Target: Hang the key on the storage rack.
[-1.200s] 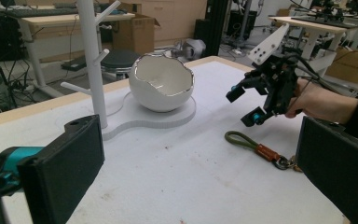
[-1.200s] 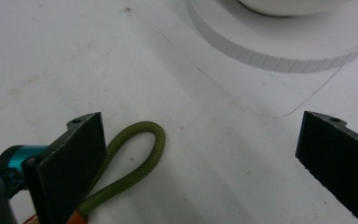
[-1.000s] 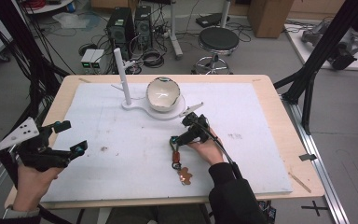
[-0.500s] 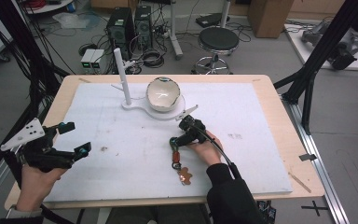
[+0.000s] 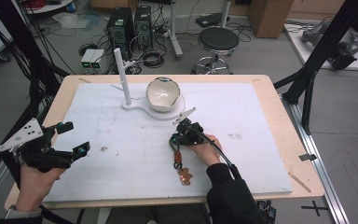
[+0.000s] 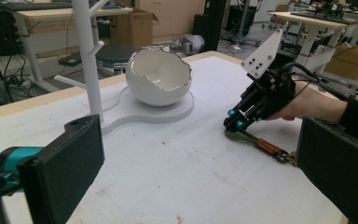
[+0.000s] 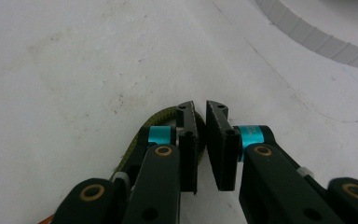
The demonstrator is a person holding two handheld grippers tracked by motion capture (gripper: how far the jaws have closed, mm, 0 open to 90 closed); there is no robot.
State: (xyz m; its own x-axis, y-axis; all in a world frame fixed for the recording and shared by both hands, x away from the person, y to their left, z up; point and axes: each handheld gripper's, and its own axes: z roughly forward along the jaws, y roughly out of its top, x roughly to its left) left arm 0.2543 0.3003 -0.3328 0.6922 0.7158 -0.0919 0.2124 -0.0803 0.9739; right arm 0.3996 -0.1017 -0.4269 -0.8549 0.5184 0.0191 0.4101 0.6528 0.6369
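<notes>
Far left, near edge of the white foam-covered table (image 5: 261, 140): left black two-jaw gripper (image 5: 77, 140) held in a hand, jaws spread wide apart with nothing between them, hovering over bare mat; grey three-cornered plate on top of it. In the left gripper view the two black pads stand far apart at the frame's sides. Further right and toward the far side: white plastic peg stand with short side branches (image 5: 121, 77), upright on a flat white base. Just right of it, on the same base's round end, a white broken-eggshell-shaped ceramic bowl with a jagged rim (image 5: 163, 93), opening tipped toward the near side. Right of centre, nearer the person: right black two-jaw gripper (image 5: 177, 138) tipped down onto the mat, hand behind it, dark sleeve coming in from the bottom edge. Its jaws have just been closing and now stand almost together; right gripper view shows the olive-green woven cord loop (image 7: 161, 121) running in under the left jaw, so it looks pinched there, though the exact contact is hidden by the pad. The cord belongs to a keychain strap (image 5: 178, 156) lying flat on the mat, running from the gripper tips toward the near edge: orange-brown barrel piece, dark metal ring, then a small tan gingerbread-shaped charm (image 5: 185, 176) at the near end.
</notes>
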